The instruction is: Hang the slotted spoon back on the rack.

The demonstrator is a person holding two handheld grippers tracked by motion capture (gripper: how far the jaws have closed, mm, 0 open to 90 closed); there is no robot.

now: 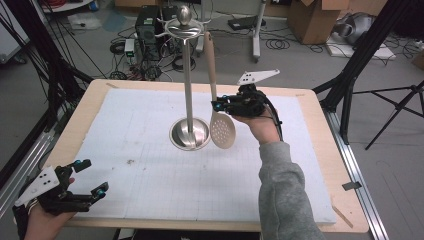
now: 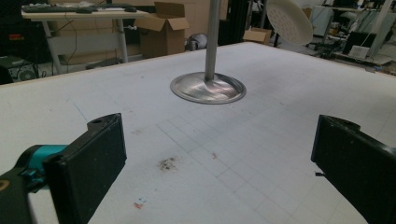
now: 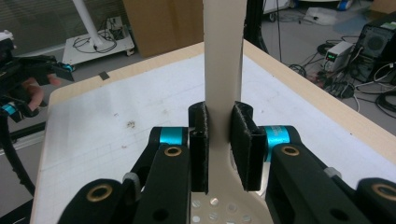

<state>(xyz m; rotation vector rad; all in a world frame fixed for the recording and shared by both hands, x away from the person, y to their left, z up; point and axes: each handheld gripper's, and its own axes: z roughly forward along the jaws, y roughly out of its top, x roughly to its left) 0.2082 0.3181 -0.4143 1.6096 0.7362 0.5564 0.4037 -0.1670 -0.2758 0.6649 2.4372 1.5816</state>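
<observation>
1. black padded jaws of the right gripper (image 3: 219, 144) are clamping the neck of the cream perforated plastic skimmer (image 1: 222, 131), handle rising between them.
2. the left gripper (image 1: 85, 177) is resting open, holding nothing, at the table's near edge.
3. the skimmer is hanging beside the steel utensil stand (image 1: 189, 132); its top risks slipping off the hook or tipping the stand if pulled sideways.

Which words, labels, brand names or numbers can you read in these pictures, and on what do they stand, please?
None can be read.
The small device on the floor shows a green lit display, too small to read.
The cardboard boxes, slotted spoon and both grippers carry no legible print.
</observation>
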